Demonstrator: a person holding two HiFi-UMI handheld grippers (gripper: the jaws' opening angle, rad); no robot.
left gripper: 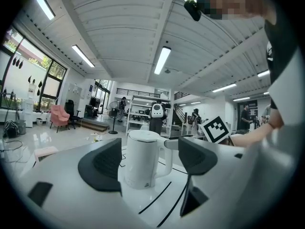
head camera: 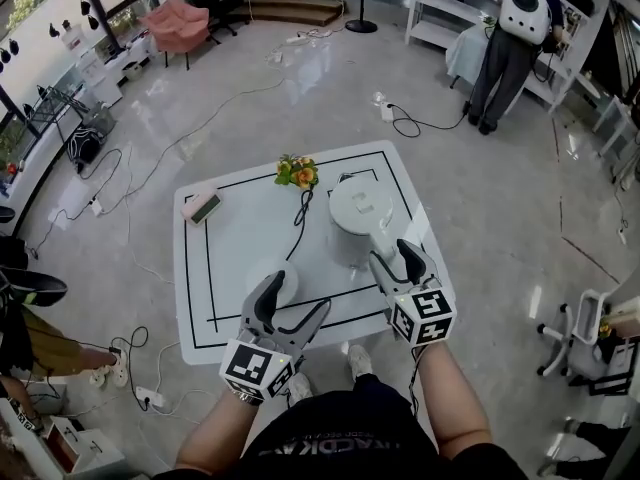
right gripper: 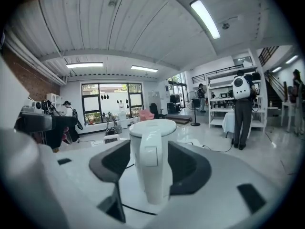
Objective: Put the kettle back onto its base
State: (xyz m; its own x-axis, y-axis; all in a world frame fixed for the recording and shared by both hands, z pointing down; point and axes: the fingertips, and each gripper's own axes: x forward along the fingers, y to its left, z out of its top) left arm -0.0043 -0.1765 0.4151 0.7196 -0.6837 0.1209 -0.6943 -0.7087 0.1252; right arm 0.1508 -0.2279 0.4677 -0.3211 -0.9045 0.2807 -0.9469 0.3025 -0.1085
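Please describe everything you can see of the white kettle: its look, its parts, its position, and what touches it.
The kettle is plain white and smooth, and looks like plastic. It has a tall rounded body, a flat round lid that is shut, and a loop handle that faces the person. It stands upright on the white table, apart from its round base. The right gripper has its open jaws on either side of the handle, not closed on it.

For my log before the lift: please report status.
Both tools open; right tool at kettle handle, left tool empty. Kettle on table, off its base. Left tool partly over base.
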